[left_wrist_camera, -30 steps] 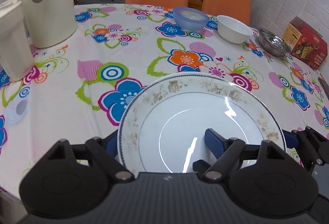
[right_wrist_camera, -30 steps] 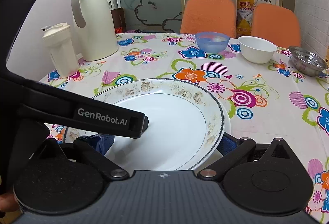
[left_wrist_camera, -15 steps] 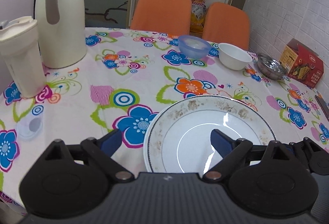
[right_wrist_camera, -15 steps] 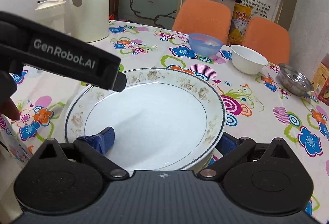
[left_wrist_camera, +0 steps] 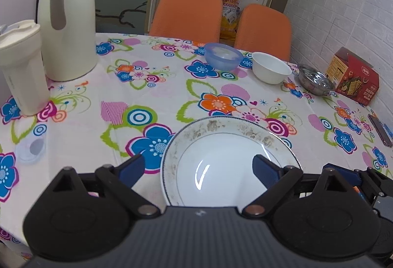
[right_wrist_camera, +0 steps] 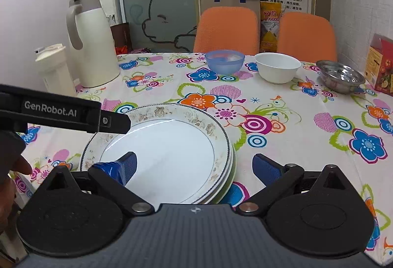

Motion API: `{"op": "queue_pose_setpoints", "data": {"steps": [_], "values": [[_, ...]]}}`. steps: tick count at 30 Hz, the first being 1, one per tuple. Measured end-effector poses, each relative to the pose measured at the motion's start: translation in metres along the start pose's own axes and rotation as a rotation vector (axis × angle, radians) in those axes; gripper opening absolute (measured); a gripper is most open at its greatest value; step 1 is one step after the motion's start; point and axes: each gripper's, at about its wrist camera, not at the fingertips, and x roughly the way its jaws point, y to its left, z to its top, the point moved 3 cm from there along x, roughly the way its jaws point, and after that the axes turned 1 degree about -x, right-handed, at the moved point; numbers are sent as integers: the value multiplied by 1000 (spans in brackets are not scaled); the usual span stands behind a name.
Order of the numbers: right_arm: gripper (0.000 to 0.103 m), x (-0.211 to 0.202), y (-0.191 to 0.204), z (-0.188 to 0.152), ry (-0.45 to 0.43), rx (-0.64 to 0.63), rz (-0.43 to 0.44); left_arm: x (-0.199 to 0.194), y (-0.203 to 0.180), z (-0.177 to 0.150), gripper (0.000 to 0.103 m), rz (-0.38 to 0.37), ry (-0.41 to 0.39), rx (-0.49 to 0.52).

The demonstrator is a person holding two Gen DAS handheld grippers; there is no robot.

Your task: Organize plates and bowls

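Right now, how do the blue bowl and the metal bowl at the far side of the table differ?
The blue bowl is translucent plastic; the metal bowl is shiny steel. The blue bowl looks deeper with steeper walls, the metal bowl shallower with a flared rim. The blue bowl sits left of the white bowl, the metal bowl right of it, beside the red box. Both stand upright, apart from the others.

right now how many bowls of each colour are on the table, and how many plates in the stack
blue bowl: 1
white bowl: 1
metal bowl: 1
plates in the stack: about 3 by the rims at its right edge; the exact count is hard to tell
total: about 6
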Motion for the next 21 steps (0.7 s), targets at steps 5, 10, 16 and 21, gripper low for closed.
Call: {"op": "queue_pose_setpoints", "data": {"steps": [5,10,16,21], "values": [[88,-9,-44,3,-8,82,-58,4,-16,1,93,-27,16,19],[88,-12,-103,5,1,163,-148,22,-44,8,93,-72,56,46],[88,-2,-169,12,22,195,-225,51,-89,26,93,-100,100,106],[88,23,-232,66,12,156,-286,72,-116,35,93,-117,121,153]]}}
